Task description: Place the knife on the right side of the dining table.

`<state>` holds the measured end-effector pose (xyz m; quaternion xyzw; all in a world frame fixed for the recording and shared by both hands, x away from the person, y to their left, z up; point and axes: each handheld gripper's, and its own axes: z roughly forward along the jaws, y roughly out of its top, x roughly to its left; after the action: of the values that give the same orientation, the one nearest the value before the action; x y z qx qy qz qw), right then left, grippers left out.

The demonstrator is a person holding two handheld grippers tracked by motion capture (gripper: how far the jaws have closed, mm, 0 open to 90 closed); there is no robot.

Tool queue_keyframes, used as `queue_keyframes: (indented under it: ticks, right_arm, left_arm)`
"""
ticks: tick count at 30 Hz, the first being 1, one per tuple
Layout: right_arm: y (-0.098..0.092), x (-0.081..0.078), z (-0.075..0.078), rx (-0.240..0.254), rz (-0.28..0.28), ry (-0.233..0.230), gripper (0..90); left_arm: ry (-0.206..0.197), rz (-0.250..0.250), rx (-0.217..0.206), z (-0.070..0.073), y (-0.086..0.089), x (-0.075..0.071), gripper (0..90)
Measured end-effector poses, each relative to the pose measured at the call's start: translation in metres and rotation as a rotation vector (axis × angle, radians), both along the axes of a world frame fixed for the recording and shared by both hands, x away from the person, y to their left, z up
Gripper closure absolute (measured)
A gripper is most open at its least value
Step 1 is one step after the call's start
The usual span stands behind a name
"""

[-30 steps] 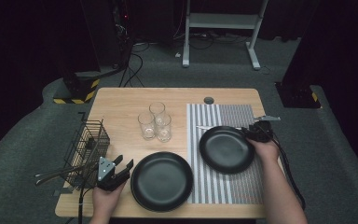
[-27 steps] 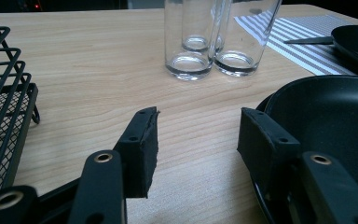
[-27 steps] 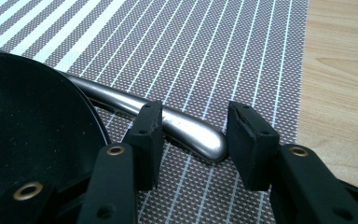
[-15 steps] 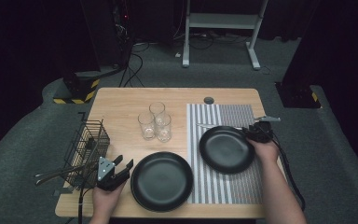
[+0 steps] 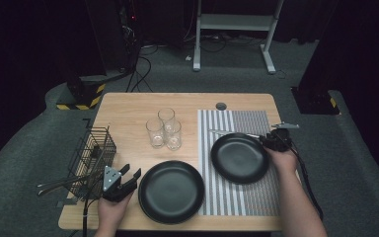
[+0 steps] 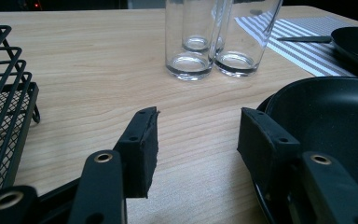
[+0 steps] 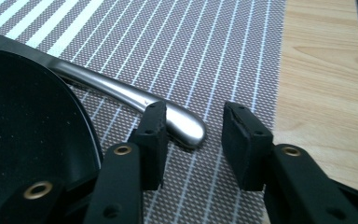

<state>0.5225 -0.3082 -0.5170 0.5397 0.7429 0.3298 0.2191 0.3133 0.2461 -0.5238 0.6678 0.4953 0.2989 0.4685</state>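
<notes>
Striped mat (image 7: 205, 51) — steel handle (image 7: 135, 100) between right claw (image 7: 193, 140) jaws.

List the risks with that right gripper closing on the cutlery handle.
The right gripper has just been closing around the handle; only its rounded tip lies between the jaws, so it may slip out. The plate sits right beside one jaw and could get nudged. The handle may also drag the mat.
</notes>
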Motion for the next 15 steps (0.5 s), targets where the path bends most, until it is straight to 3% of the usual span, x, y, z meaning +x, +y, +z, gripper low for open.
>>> queue_keyframes:
  ticks: [15]
  right_arm:
    - [0.0028, 0.0054, -0.0019, 0.008, -0.015, -0.014, 66.4]
  left_arm:
    - [-0.002, 0.001, 0.001, 0.0000, 0.0002, -0.0002, 47.9]
